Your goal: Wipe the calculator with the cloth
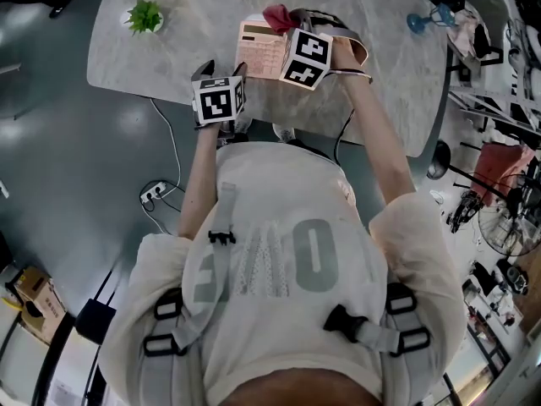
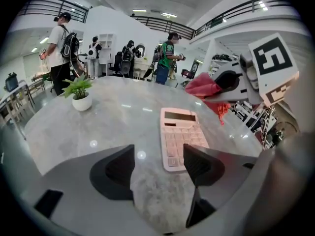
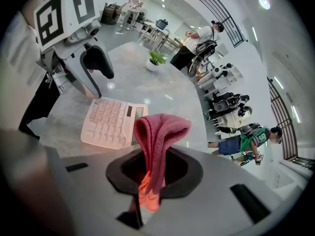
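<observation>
A pink calculator (image 1: pixel 260 51) lies flat on the grey marble table (image 1: pixel 169 53), near its front edge. My right gripper (image 3: pixel 153 168) is shut on a red cloth (image 3: pixel 157 136), which sticks up folded between the jaws above the calculator (image 3: pixel 113 122). In the head view the cloth (image 1: pixel 277 15) shows just past the calculator's far end. My left gripper (image 2: pixel 157 168) is open with nothing between its fingers, low over the table just in front of the calculator (image 2: pixel 180 136). The right gripper view shows the left gripper (image 3: pixel 91 68) beside the calculator's key end.
A small potted plant (image 1: pixel 145 15) stands at the table's far left. A blue object (image 1: pixel 418 22) sits near the right edge. Cables and a power strip (image 1: pixel 156 193) lie on the floor to the left. Several people stand beyond the table (image 2: pixel 64 43).
</observation>
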`<state>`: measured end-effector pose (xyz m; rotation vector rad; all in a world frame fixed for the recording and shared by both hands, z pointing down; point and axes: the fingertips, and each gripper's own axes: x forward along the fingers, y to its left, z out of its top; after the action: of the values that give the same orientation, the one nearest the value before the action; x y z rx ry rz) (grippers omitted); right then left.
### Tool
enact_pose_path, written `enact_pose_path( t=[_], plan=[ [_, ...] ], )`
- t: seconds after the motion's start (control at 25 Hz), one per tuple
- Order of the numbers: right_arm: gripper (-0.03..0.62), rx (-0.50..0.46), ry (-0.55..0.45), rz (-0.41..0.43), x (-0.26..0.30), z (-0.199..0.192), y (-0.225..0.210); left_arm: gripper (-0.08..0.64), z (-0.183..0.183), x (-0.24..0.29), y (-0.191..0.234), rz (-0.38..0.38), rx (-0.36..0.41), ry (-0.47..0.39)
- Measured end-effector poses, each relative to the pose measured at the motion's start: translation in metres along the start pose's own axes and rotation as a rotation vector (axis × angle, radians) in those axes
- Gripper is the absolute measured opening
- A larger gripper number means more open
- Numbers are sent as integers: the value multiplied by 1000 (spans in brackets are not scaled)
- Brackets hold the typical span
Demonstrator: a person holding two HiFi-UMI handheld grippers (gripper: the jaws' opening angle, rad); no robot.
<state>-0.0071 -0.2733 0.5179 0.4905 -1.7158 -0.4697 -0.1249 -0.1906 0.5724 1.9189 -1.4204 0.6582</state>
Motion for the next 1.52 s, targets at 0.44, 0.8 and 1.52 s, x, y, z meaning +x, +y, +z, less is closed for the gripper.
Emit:
enact_pose_path(
  t=[0.44,0.8,1.52],
  plan=[
    [57,22,10,21,0,-6,7,299,-29,18,4,36,56,107],
    [57,16,15,8,1,-5,5,305,-30,19,5,-7,18,126],
    [57,17,35,17,15,-2,-1,305,-30,20,4,-10,25,98]
  ],
)
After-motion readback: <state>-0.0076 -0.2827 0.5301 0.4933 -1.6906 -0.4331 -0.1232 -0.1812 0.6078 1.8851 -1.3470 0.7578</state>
